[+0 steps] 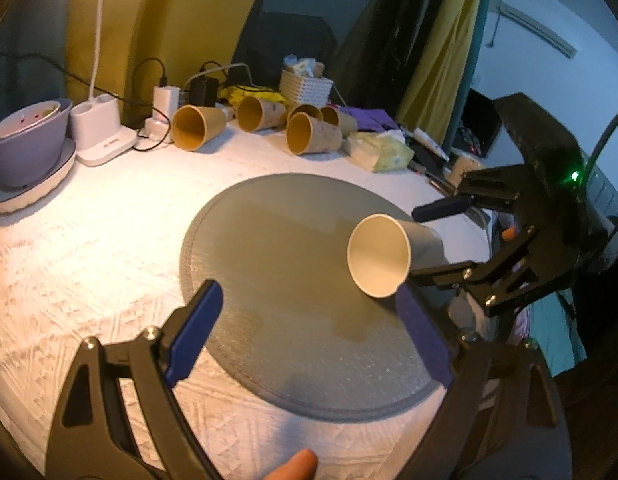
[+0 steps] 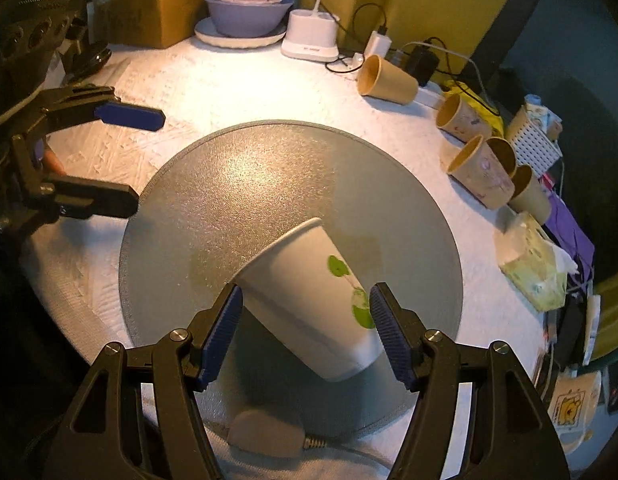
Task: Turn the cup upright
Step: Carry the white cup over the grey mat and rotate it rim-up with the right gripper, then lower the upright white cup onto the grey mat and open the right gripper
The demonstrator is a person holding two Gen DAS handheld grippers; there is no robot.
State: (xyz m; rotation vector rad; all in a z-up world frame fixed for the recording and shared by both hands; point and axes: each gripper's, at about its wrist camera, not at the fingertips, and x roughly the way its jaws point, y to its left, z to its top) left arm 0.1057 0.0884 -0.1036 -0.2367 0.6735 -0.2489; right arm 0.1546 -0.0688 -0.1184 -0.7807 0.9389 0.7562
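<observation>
only right wrist shows cup (image 2: pixel 309 300) green print, left wrist its mouth

The cup (image 2: pixel 309 300) is white with green round leaf marks (pale inside too). The round mat (image 2: pixel 269 184) is speckled grey on a white textured cloth (image 2: pixel 213 88). Both grippers' pads (image 2: pixel 383 330) are blue on black frames.
</observation>
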